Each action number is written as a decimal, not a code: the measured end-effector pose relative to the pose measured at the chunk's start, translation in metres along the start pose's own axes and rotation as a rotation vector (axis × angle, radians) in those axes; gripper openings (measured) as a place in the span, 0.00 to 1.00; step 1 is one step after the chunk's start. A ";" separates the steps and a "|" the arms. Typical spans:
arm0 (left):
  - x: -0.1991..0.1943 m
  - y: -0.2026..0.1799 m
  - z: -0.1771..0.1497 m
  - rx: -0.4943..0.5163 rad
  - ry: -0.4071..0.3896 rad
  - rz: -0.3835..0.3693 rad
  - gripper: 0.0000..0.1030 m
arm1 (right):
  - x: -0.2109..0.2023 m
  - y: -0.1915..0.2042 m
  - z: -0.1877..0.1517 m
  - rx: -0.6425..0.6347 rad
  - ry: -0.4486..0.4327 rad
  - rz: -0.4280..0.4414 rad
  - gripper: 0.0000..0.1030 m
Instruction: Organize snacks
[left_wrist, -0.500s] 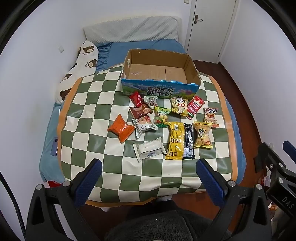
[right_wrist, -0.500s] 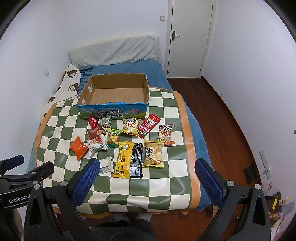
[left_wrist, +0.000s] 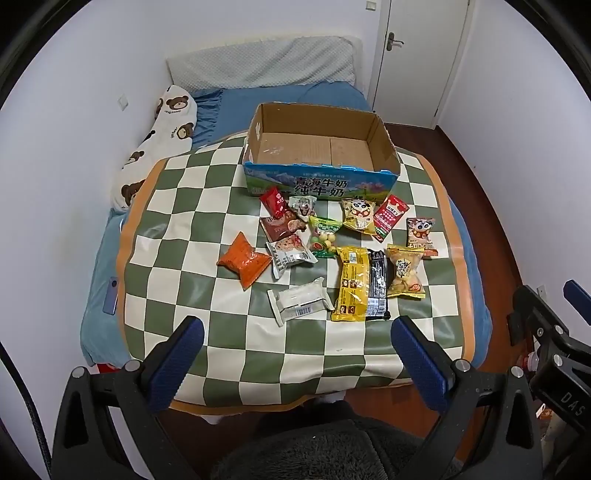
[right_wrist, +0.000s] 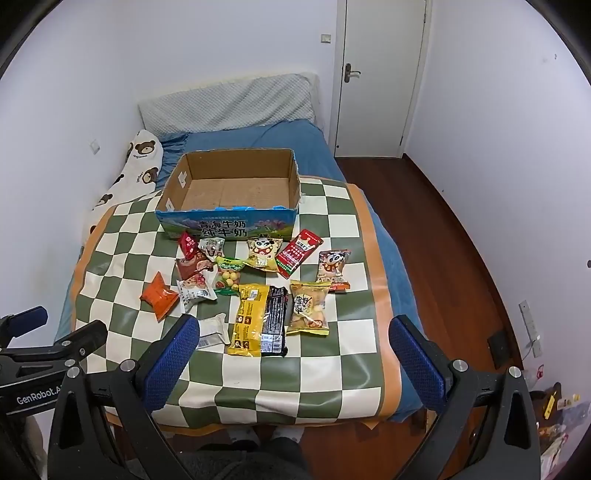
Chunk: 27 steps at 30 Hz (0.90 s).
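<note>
An empty cardboard box (left_wrist: 382, 138) with a blue printed front stands at the far side of a green-and-white checkered mat (left_wrist: 184, 221); it also shows in the right wrist view (right_wrist: 293, 173). Several snack packets lie in front of it: an orange bag (left_wrist: 243, 263), a white wrapped bar (left_wrist: 301, 301), a yellow packet (left_wrist: 352, 284), a black packet (left_wrist: 377, 282), a red packet (left_wrist: 389, 216). My left gripper (left_wrist: 297, 356) is open and empty above the mat's near edge. My right gripper (right_wrist: 295, 356) is open and empty, also at the near edge.
The mat lies on a bed with a blue sheet (left_wrist: 288, 98). A bear-print pillow (left_wrist: 162, 136) and a grey pillow (left_wrist: 258, 62) are at the far left and head. White walls flank the bed; a door (right_wrist: 380, 74) and wooden floor (right_wrist: 443, 240) are on the right.
</note>
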<state>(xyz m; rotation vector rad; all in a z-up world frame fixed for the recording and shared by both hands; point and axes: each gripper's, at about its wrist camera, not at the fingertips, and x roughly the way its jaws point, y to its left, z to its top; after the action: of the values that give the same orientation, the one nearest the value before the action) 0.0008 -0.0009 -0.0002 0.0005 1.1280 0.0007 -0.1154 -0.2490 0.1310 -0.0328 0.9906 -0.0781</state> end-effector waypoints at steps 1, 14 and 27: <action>-0.003 0.004 0.003 0.000 -0.002 -0.001 1.00 | -0.001 0.000 0.001 0.000 0.000 0.000 1.00; -0.010 0.002 0.014 0.003 -0.012 0.005 1.00 | -0.002 0.002 0.001 -0.005 0.002 0.000 1.00; -0.015 0.007 0.009 -0.001 -0.022 0.005 1.00 | 0.003 0.002 -0.001 -0.002 0.007 0.003 1.00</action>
<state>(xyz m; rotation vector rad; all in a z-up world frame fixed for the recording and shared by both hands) 0.0023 0.0064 0.0172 0.0022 1.1059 0.0063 -0.1144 -0.2473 0.1277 -0.0328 0.9977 -0.0742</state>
